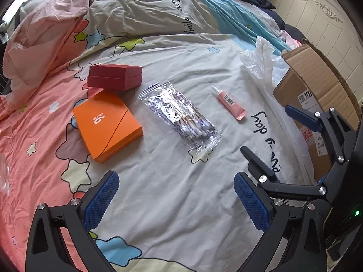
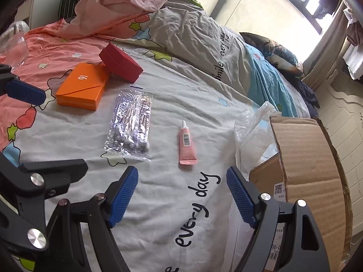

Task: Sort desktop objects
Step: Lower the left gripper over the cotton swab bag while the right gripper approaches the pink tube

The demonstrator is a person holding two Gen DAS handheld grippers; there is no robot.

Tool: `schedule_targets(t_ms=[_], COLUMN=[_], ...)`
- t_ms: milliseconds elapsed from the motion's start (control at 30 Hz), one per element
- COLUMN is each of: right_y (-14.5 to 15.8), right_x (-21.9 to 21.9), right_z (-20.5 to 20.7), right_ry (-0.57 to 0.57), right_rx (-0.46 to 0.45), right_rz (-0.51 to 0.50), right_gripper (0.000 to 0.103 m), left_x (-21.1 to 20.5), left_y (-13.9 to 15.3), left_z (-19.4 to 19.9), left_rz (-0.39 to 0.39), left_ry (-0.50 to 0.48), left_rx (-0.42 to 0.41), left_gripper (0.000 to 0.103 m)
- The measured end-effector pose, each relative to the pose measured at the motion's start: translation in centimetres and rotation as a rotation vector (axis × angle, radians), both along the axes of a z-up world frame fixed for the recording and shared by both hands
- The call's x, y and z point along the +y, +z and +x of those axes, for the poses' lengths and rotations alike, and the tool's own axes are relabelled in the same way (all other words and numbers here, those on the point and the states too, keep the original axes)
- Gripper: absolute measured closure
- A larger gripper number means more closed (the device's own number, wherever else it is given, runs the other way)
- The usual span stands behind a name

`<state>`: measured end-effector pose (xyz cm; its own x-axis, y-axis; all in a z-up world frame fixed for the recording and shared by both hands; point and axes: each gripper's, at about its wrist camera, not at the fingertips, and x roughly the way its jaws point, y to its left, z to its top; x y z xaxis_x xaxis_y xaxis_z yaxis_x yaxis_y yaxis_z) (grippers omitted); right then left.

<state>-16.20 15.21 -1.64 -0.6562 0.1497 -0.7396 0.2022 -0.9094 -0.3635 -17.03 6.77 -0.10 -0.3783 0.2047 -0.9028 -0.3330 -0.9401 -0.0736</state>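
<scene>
On the bedsheet lie an orange box [image 1: 109,124] [image 2: 82,86], a dark red box [image 1: 115,77] [image 2: 121,63] behind it, a clear bag of cotton swabs [image 1: 181,115] [image 2: 131,122] and a pink tube [image 1: 229,102] [image 2: 186,145]. My left gripper [image 1: 177,199] is open and empty, hovering in front of the swab bag. My right gripper [image 2: 181,195] is open and empty, just in front of the pink tube. The right gripper also shows at the right edge of the left wrist view [image 1: 267,133].
An open cardboard box [image 1: 317,95] [image 2: 306,170] stands at the right with a white plastic bag [image 1: 261,61] [image 2: 251,127] beside it. A bunched quilt [image 1: 136,11] lies behind. A clear glass object [image 2: 13,43] sits at the far left.
</scene>
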Motion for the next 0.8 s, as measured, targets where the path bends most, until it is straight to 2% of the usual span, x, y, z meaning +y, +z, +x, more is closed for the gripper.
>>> schedule_targets(t_ms=[533, 800], right_y=[-1.1, -1.3], right_x=[1.3, 2.2], right_z=[-2.0, -3.0], right_ry=[-0.014, -0.035], right_rx=[-0.010, -0.012], right_rz=[-0.093, -0.157], right_gripper=[0.026, 0.026], left_x=[1.1, 0.2], left_y=[-1.8, -2.3], left_z=[-3.0, -4.7], left_rz=[0.069, 0.144], left_ry=[0.005, 0.049], left_rx=[-0.050, -0.097], left_gripper=[0.000, 0.000])
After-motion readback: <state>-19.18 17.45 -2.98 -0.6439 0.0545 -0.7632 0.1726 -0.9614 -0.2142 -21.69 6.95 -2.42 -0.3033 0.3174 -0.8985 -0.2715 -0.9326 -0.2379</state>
